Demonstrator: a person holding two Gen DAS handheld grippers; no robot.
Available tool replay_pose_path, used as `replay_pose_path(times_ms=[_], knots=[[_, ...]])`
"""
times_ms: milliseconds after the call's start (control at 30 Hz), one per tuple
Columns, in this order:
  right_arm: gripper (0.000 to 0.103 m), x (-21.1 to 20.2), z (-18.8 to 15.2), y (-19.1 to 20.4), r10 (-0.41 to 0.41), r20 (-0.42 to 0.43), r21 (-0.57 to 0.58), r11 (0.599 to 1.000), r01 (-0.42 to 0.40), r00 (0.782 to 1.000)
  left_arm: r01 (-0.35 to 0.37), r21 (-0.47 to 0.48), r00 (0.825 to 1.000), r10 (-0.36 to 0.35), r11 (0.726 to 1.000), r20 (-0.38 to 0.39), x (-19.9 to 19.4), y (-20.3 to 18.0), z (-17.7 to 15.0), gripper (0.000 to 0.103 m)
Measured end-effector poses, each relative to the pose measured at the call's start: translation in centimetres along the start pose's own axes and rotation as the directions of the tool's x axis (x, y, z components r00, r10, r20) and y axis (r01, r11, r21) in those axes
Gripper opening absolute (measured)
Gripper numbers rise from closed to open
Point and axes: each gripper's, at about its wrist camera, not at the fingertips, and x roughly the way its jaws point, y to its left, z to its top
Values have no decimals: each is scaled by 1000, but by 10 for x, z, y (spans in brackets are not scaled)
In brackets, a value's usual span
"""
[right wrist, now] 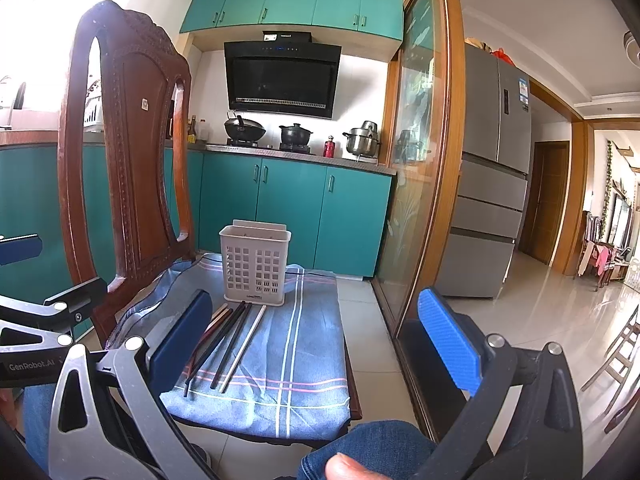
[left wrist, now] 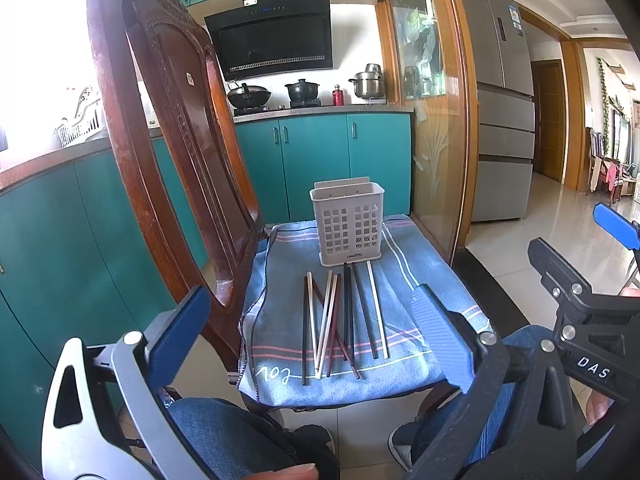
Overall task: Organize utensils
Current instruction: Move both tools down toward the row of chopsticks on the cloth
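Item: chopsticks (left wrist: 344, 320), approx. 8, mixed dark, red-brown & pale; loose on blue striped cloth (left wrist: 400, 280) over wooden chair (left wrist: 160, 120) seat, some crossed, far ends just in front of holder.
Item: utensil holder (left wrist: 347, 222), pale perforated plastic, upright at far end of cloth.
Left gripper (left wrist: 316, 328): spread wide, grasping nothing, above near edge of seat.
Right gripper (right wrist: 324, 344): spread wide, grasping nothing; chopsticks lie beside its left finger.
Bkgd: teal kitchen cabinets (right wrist: 296, 204).
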Motion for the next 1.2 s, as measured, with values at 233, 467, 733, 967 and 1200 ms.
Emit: replay_pose_path(times_ms=[233, 467, 733, 967, 1200], knots=[[100, 6, 0, 0, -1, -14, -4, 1000, 1, 1000, 4, 1, 1000, -4, 1000, -22, 10, -1, 1, 100], [100, 19, -2, 0, -3, -44, -5, 1000, 3, 999, 2, 0, 998, -2, 1000, -56, 27, 0, 0, 100], [100, 83, -16, -11, -86, -259, -72, 995, 70, 962, 29, 12, 986, -26, 1000, -166, 65, -4, -8, 100], [100, 176, -55, -8, -14, -546, -91, 995, -43, 838, 66, 27, 923, -51, 997, -381, 153, -9, -29, 99], [47, 268, -59, 11, 226, -655, 149, 974, -170, 721, 95, -35, 875, -100, 995, -473, 232, 3, -26, 57]])
